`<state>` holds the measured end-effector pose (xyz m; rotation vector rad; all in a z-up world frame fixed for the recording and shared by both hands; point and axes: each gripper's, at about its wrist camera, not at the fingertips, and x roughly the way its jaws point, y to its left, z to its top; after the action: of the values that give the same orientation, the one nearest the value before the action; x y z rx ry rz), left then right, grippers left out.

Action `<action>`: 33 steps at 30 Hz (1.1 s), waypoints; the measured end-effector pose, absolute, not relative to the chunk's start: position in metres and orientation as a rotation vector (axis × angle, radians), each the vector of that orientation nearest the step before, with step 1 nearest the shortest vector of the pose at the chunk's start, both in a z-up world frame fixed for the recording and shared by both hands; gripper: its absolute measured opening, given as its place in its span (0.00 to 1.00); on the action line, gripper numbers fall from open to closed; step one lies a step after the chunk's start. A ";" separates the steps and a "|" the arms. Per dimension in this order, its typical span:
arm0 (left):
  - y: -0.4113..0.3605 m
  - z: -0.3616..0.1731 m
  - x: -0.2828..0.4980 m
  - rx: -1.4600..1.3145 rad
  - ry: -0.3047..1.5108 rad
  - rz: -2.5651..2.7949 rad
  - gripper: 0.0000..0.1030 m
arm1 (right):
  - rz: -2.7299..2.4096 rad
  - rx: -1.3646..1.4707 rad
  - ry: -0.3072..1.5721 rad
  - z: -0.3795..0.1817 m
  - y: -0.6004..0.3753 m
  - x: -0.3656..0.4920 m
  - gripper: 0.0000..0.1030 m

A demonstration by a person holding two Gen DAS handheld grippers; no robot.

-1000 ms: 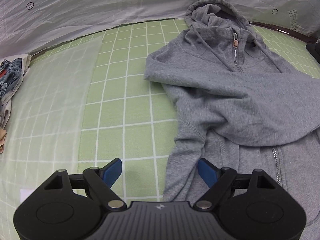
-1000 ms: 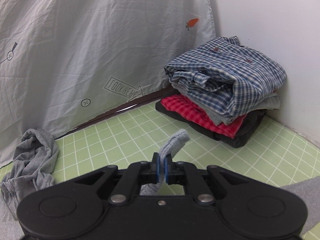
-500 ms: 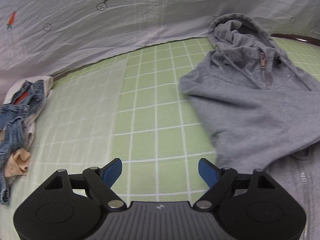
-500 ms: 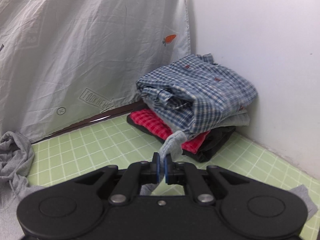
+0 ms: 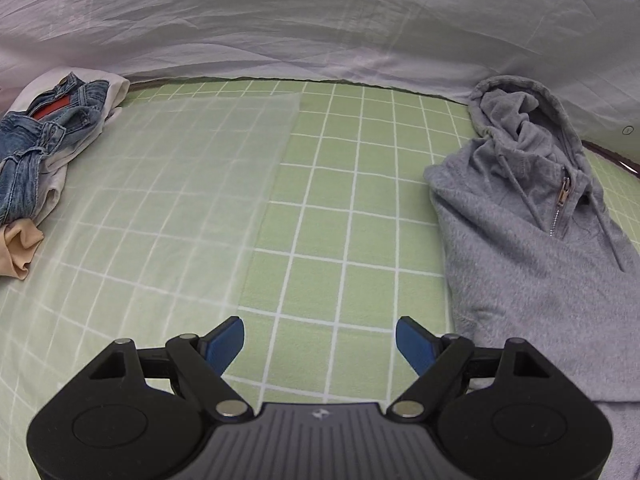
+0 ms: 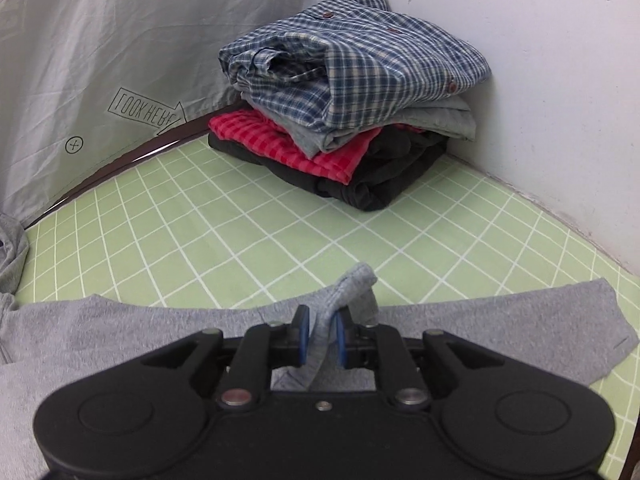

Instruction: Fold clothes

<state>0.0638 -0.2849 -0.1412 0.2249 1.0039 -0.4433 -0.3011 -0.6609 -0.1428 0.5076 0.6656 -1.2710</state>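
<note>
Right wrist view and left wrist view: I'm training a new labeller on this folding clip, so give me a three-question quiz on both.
1. True or false: the folded blue plaid shirt tops the corner stack.
2. What lies between the right gripper pads? A) grey hoodie cuff B) red checked cloth C) nothing
3. Fill in: the left gripper is wide open over the green grid-patterned mat, with the grey zip-up hoodie on the picture's ____ side.

Key: 1 true. 2 A; the jaws are opening, with the cuff between them. 3 right.
</note>
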 end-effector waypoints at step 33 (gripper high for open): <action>-0.372 -0.144 0.145 0.118 1.017 -0.469 0.43 | -1.353 0.667 0.680 -0.170 -0.683 -0.332 0.44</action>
<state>0.1455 -0.3719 -0.1441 0.1183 1.0174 -0.4685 -0.3318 -0.6834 -0.1702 0.6666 0.6795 -1.3535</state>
